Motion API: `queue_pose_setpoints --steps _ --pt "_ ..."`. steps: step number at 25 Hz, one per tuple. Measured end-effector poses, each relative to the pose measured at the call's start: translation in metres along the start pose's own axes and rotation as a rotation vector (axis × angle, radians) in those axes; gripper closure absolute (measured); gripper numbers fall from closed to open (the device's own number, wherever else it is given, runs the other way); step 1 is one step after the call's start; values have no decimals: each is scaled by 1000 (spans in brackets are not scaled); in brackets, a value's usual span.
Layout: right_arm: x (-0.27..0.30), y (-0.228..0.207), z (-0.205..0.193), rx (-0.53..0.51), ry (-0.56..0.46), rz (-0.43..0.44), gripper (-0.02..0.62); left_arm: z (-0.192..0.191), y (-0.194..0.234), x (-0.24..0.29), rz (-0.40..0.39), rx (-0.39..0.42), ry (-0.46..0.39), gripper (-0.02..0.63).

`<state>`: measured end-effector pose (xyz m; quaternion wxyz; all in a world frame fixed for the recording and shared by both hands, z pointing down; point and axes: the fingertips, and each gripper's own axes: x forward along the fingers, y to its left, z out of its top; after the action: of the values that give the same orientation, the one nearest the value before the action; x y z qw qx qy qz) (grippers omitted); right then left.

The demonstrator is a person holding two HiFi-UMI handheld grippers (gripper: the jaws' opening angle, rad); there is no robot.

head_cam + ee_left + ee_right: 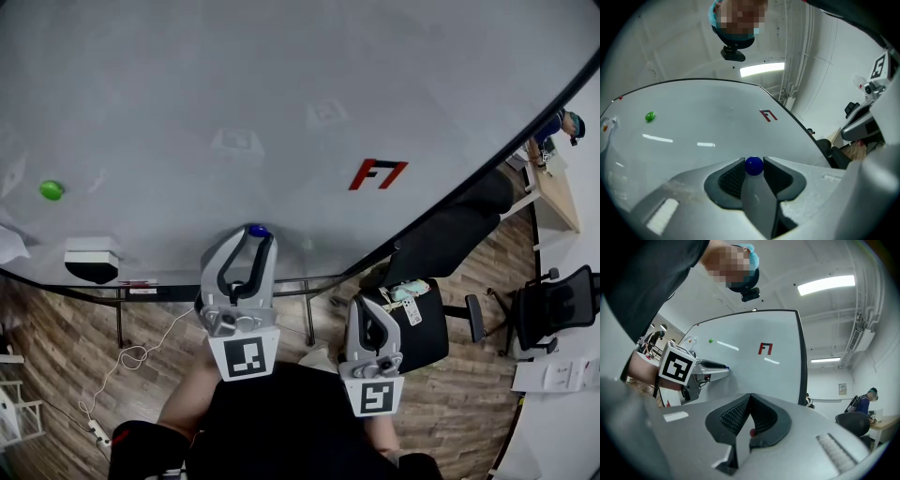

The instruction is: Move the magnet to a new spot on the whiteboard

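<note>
Magnet [753, 166]: small glossy blue ball, pinched between the ribbed black pads [733, 178] of the left gripper [251, 242], near the whiteboard [281, 94] lower edge. Right gripper [749, 401]: jaws pressed together, beside the board. Board smooth, grey-white; green magnet [52, 190] far left. Wood-plank floor [56, 347] below.

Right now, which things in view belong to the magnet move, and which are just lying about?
Job:
- blue magnet, pinched in the left tool
- whiteboard

Lying about:
- green magnet, far left on the board
- what looks like an eraser, at the board's lower edge
- right tool, shut on nothing, off the board
- office chair
- floor cable
</note>
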<state>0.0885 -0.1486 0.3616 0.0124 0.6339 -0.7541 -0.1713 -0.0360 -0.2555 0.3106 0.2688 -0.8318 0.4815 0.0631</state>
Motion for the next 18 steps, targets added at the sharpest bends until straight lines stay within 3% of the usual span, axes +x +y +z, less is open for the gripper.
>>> queue_pose_setpoints --steps 18 --pt "-2 -4 -3 -9 11 12 595 0 1 2 99 3 28 476"
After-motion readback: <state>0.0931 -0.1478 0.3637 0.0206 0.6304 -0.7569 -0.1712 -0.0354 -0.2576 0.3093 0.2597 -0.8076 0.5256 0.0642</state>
